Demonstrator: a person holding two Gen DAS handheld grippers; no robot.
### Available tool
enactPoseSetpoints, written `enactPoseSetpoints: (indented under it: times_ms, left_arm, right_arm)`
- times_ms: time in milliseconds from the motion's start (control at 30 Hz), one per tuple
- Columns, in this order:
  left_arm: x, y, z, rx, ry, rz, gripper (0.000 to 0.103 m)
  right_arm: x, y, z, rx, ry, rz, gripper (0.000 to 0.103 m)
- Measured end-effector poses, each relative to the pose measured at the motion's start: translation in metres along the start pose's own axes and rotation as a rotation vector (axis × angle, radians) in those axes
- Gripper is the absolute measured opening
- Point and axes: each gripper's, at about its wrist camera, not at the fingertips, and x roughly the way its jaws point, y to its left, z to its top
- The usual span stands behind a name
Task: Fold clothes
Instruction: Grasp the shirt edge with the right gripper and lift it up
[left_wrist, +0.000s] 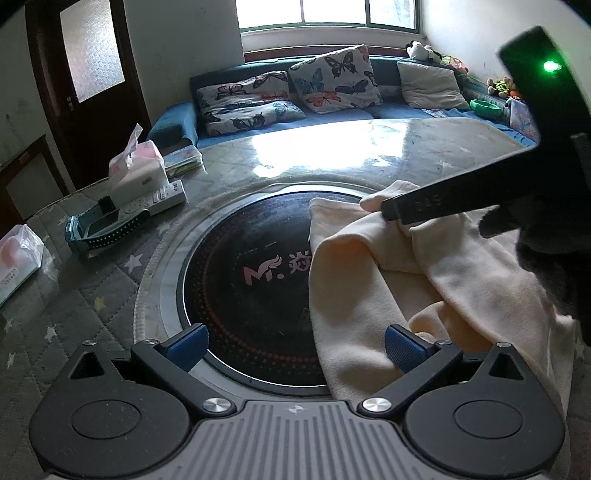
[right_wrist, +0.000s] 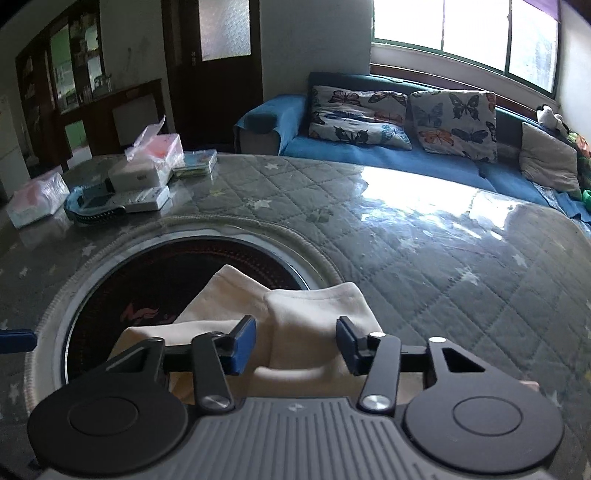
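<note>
Cream garment lying bunched on the right half of the round dark cooktop, which sits sunk into the quilted, star-patterned table cover. Spilling off the disc's right edge onto the cover.

From the left wrist view: left gripper low over the near rim of the disc, blue pads spread wide, nothing between them; right pad just at the edge of the cloth, left pad over bare glass. Right gripper reaching in from the upper right as a dark bar, tip resting at a raised fold of the garment; impossible to tell from here whether spread or pinching. Green light glowing on its body.

From the right wrist view: right gripper with pads parted, a hump of cream garment sitting in the gap, not squeezed. Two folded peaks of cloth ahead of the fingers, hidden from the other camera. A blue tip at the far left edge, probably the left gripper.

At the table's far left corner, in both views: tissue pack, white remote, plastic-wrapped packet. Beyond, blue sofa with butterfly cushions under the window. Dark cabinet visible only from the right wrist view.
</note>
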Motion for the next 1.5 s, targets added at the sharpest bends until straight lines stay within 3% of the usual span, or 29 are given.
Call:
enactPoseSetpoints:
  times_ms: [100, 233, 333, 633, 1000, 1133, 1267, 1500]
  left_arm:
    - [0.002, 0.001, 0.0, -0.003, 0.004, -0.003, 0.103]
    - [0.003, 0.001, 0.0, -0.002, 0.007, 0.001, 0.103]
    - [0.001, -0.001, 0.0, -0.001, 0.004, 0.007, 0.103]
    - [-0.016, -0.012, -0.002, 0.021, -0.034, -0.005, 0.103]
    - [-0.033, -0.03, -0.001, 0.015, -0.075, -0.12, 0.103]
    - [-0.033, -0.036, -0.002, 0.008, -0.076, -0.154, 0.103]
    - [-0.038, -0.045, -0.005, 0.025, -0.084, -0.205, 0.102]
    - [-0.045, -0.05, -0.011, 0.055, -0.102, -0.269, 0.096]
  right_arm:
    - [0.01, 0.002, 0.001, -0.018, 0.014, -0.009, 0.037]
    - [0.013, 0.002, 0.001, -0.026, 0.01, -0.022, 0.015]
    - [0.008, -0.003, 0.001, -0.006, -0.001, -0.02, 0.008]
    - [-0.029, -0.026, -0.004, 0.045, -0.07, -0.045, 0.007]
    - [-0.138, -0.07, -0.033, 0.108, -0.221, -0.141, 0.004]
    - [-0.165, -0.08, -0.046, 0.112, -0.228, -0.176, 0.004]
    - [-0.158, -0.08, -0.053, 0.12, -0.186, -0.15, 0.007]
    - [-0.106, -0.084, -0.054, 0.195, -0.099, -0.077, 0.014]
